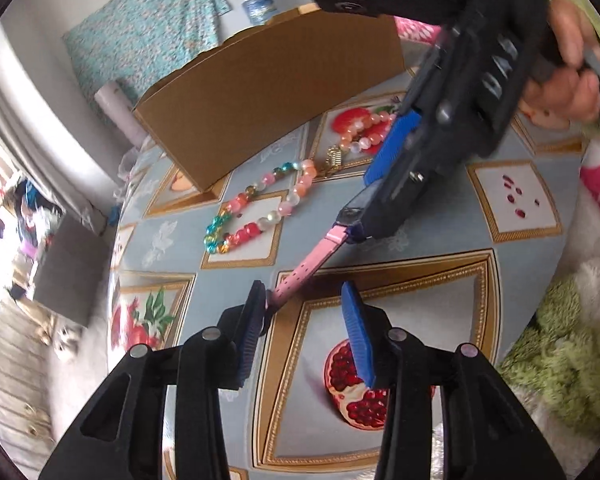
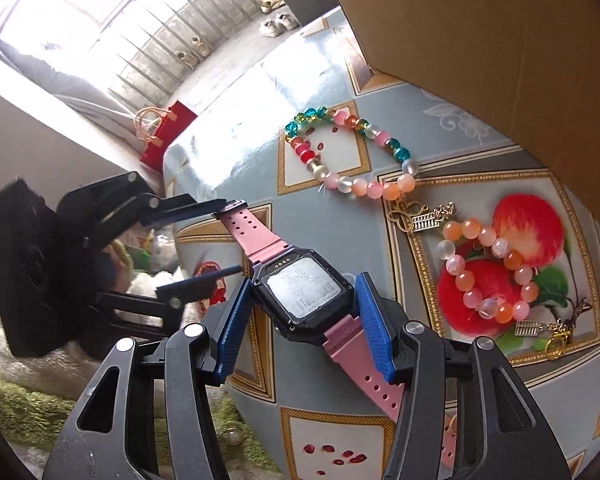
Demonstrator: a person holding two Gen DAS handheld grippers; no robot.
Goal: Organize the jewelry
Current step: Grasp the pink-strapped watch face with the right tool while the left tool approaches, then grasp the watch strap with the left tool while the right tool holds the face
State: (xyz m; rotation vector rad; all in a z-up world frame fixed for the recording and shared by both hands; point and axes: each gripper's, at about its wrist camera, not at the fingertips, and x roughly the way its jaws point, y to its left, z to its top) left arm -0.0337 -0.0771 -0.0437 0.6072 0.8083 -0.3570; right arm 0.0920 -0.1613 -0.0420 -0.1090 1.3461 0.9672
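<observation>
Left gripper (image 1: 306, 320), from its own camera: stood partly open and clamped on nothing, with only one pad touching the tip of a pink strap (image 1: 296, 280). Looked along that strap, stretched taut in the air above the table (image 1: 420, 320), up to the right gripper (image 1: 370, 200), held by a hand (image 1: 568, 60) at the upper right. Showed little of the watch's case from here, hidden by that gripper. Also showed two bead bracelets (image 1: 256, 208) lying on the table just beside a cardboard box (image 1: 268, 92).

Right gripper (image 2: 304, 312), from its own camera: closed about halfway, pressing its blue pads (image 2: 374, 320) on both sides of the black case (image 2: 304, 292), face up. Held the watch (image 2: 260, 240) clear of the table, one strap end reaching out to the left gripper's upper finger (image 2: 196, 210), the other trailing down between the right gripper's fingers. Confirmed the left one as open, strap tip against one finger, not pinched.

Judged the watch light, with a hard, fairly smooth case and soft, floppy straps. Seemed safest taken across the case sides, as here; likely to dangle and swing if taken by a strap. Judged the glass face worth keeping away from the pads. Judged the bracelets limp and prone to rolling and slipping from a pinch.
</observation>
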